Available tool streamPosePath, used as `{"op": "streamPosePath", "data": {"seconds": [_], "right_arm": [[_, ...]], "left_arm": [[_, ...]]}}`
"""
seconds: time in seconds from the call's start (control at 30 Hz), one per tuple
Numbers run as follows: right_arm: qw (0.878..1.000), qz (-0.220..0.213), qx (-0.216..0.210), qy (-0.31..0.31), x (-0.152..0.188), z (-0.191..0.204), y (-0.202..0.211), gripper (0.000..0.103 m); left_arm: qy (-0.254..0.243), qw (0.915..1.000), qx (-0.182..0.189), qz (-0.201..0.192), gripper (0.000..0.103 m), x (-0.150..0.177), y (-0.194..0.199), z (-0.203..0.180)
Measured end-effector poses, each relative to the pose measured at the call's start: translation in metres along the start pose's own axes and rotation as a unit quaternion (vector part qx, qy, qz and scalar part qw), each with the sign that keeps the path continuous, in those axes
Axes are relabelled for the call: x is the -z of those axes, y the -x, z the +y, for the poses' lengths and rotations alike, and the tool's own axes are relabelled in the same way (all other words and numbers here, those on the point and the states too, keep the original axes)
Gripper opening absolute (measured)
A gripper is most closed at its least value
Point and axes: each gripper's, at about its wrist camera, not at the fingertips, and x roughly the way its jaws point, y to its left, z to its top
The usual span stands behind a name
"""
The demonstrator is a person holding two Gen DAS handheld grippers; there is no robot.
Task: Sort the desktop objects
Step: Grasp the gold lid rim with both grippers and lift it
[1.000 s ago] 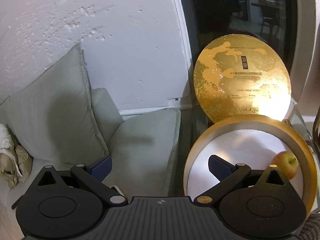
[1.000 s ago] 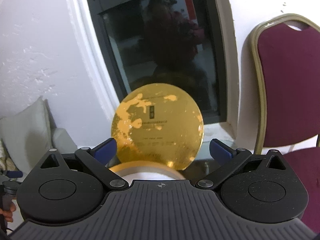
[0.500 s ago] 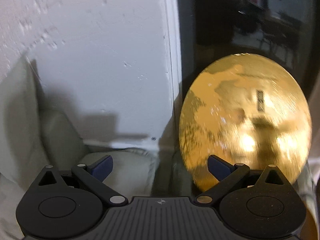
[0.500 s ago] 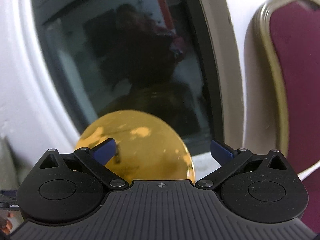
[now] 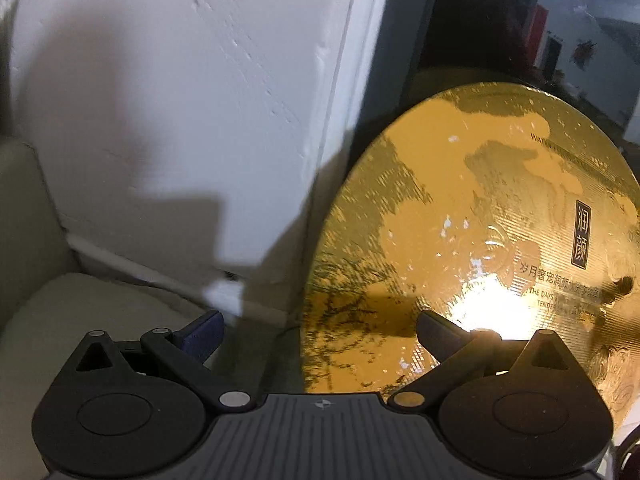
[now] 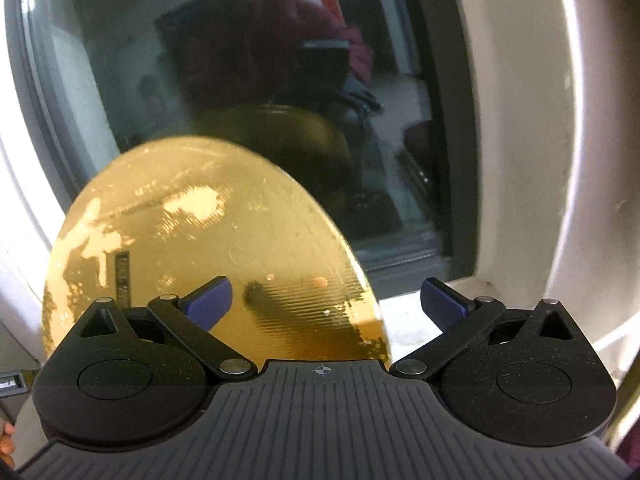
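White rough-plastered wall (image 5: 192, 92) fills the left of the scene; a dark window pane (image 6: 248, 92) in a grey frame occupies the far centre, with a pale sill (image 6: 408, 316) below it. A grey-green cushion (image 5: 24, 220) sits at the left edge.

1. Task object: 1 round gold lid (image 5: 472, 248), printed with dark patches and lines of text. It stands on edge, tilted back, apparently leaning on the window frame. This position is judged to be a parked one, keeping the lid upright and off the desk. Its base contact is hidden behind the tool bodies in both views.

2. Left tongs (image 5: 316, 336): the fingers stand wide apart and grip nothing. The left finger lies in front of the wall and cushion; the right finger lies in front of the lid face. The lid's left edge therefore sits between the 2 fingers, which suits an edge grip. Contact cannot be confirmed.

3. Right tongs (image 6: 326, 300): the fingers stand wide apart and grip nothing. The left finger overlaps the lid face; the right finger is in front of the sill. The lid's right edge lies between them.

4. Assessment: both tools bracket opposite edges, consistent with a 2-sided pickup of a wide, thin, glossy part that could slip or topple if pushed on 1 side only.
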Motion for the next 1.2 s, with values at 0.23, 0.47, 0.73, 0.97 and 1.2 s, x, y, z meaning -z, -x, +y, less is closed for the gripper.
{"op": "streamPosePath", "data": {"seconds": [0.23, 0.47, 0.73, 0.97, 1.2], "right_arm": [[0.997, -0.014, -0.07, -0.044, 0.007, -0.012, -0.017, 0.103], [0.997, -0.007, -0.065, -0.049, -0.005, -0.004, -0.011, 0.098], [0.993, -0.076, -0.092, -0.012, -0.048, 0.017, 0.094, 0.093], [0.99, -0.085, -0.102, 0.053, -0.058, 0.044, 0.243, 0.093], [0.994, -0.045, -0.073, 0.066, -0.018, 0.048, 0.376, 0.093]], "left_arm": [[0.015, 0.9961, 0.085, -0.019, 0.102, 0.002, -0.014, -0.006], [0.027, 0.9966, 0.076, -0.017, 0.102, -0.004, -0.004, -0.02], [0.017, 0.9913, 0.082, -0.102, 0.101, -0.029, 0.08, -0.033], [0.02, 0.9867, 0.1, -0.127, 0.101, -0.028, 0.187, -0.031], [0.027, 0.9892, 0.124, -0.073, 0.101, 0.032, 0.265, -0.023]]}}
